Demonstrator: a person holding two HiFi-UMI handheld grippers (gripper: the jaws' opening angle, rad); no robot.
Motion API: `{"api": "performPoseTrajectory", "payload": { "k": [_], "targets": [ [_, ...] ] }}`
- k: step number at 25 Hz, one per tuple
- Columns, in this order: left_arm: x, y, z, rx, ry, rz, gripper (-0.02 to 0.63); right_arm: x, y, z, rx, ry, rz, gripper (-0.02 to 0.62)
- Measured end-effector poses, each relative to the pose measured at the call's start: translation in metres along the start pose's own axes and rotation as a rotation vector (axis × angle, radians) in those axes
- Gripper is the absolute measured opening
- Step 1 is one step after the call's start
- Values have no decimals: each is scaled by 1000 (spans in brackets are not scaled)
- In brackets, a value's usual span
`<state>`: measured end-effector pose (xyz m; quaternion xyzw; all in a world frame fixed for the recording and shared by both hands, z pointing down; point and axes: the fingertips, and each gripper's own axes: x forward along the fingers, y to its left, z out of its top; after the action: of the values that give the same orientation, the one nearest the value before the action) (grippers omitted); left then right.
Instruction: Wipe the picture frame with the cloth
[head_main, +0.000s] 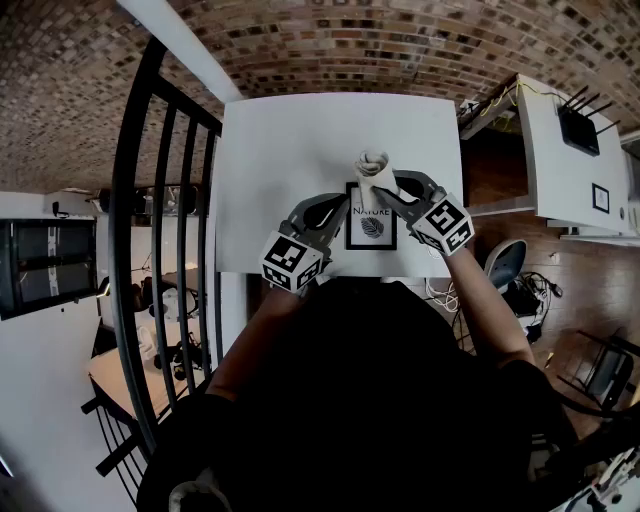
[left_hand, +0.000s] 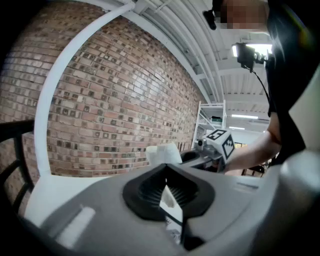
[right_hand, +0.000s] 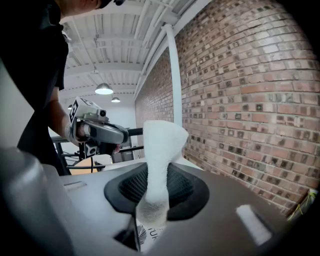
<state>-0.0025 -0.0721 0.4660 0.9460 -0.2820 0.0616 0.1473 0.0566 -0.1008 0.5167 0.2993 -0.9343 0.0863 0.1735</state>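
A black picture frame (head_main: 371, 237) with a leaf print lies near the front edge of the white table (head_main: 290, 150). My left gripper (head_main: 340, 207) is shut on the frame's left edge; in the left gripper view a corner of the frame (left_hand: 172, 212) shows between the jaws of that gripper (left_hand: 167, 195). My right gripper (head_main: 385, 192) is shut on a white cloth (head_main: 372, 166) over the top of the frame. In the right gripper view the cloth (right_hand: 159, 150) stands up out of the gripper (right_hand: 152, 200), with the frame's print (right_hand: 145, 239) just under it.
A brick floor (head_main: 330, 40) lies beyond the table. A black railing (head_main: 150, 200) runs along the left. A white cabinet (head_main: 560, 150) with a router stands at the right, and a chair (head_main: 505, 265) sits below it.
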Motion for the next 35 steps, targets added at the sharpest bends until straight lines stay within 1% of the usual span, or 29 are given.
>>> {"api": "performPoseTrajectory", "payload": {
  "k": [5,10,17,20,23,29,31,35],
  "targets": [
    [9,16,-19,-18,50,19,0,42,-9,-35,-66,143,63,91],
    [13,31,-44,-66,126,62,0,80,0,-70,-136,325,144,91],
    [11,41,-74,-128,229,104,0,113,8,-130,-317,594,253,91],
    [9,43,-82,-149,256,116,0,120,8,-152,-383,684,299,91],
    [6,44,-87,-163,267,122,0,126,7,-167,-429,744,331,91],
    [5,46,-91,-169,266,122,0,127,8,-187,-455,823,365,91],
    [5,45,-92,-169,266,121,0,122,6,-195,-447,845,362,91],
    [3,45,-94,-169,270,116,0,111,-3,-201,-434,855,332,91]
  ]
}}
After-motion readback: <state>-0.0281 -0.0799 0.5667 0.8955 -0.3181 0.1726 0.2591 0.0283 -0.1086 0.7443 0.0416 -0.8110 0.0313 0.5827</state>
